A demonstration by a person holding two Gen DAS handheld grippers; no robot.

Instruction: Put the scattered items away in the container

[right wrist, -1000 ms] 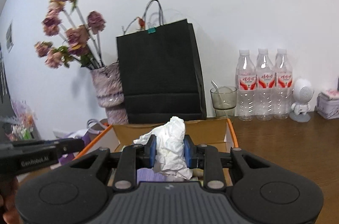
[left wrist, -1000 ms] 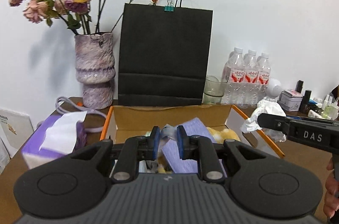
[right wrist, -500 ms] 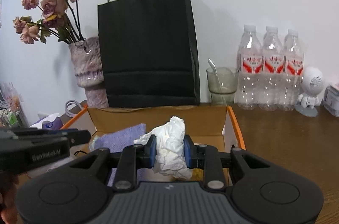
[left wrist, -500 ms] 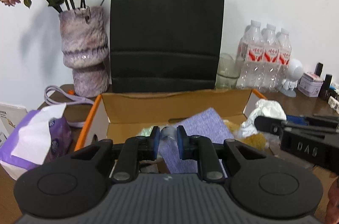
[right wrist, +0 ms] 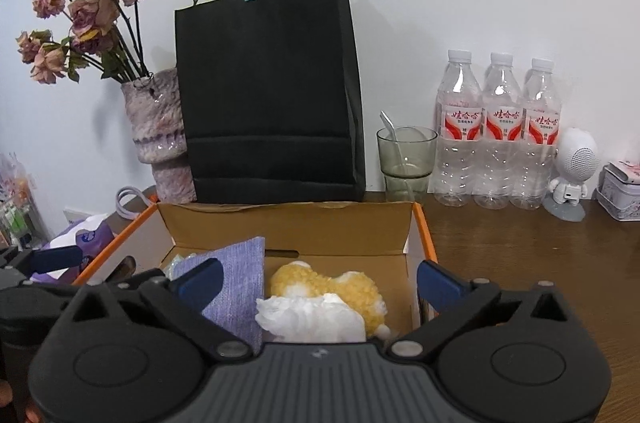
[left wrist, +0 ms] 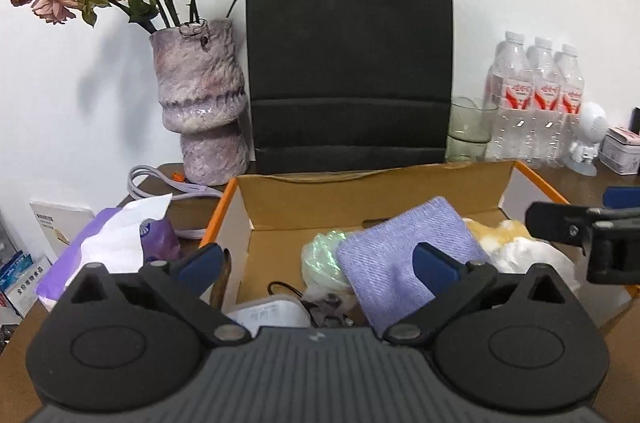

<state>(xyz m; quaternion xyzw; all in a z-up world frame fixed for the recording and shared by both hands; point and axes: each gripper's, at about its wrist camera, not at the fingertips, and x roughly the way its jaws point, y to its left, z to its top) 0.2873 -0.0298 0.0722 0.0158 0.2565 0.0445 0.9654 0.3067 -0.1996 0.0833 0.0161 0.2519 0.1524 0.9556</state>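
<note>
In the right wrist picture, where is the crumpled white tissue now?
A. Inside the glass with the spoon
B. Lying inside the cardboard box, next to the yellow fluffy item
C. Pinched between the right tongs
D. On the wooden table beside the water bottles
B: the crumpled white tissue lies inside the cardboard box against the yellow fluffy item, while the right tongs are opening, their pads clear of it.

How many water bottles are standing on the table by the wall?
3, in a row against the wall right of the glass: left bottle, middle bottle, right bottle. More could be hidden behind them.
</note>
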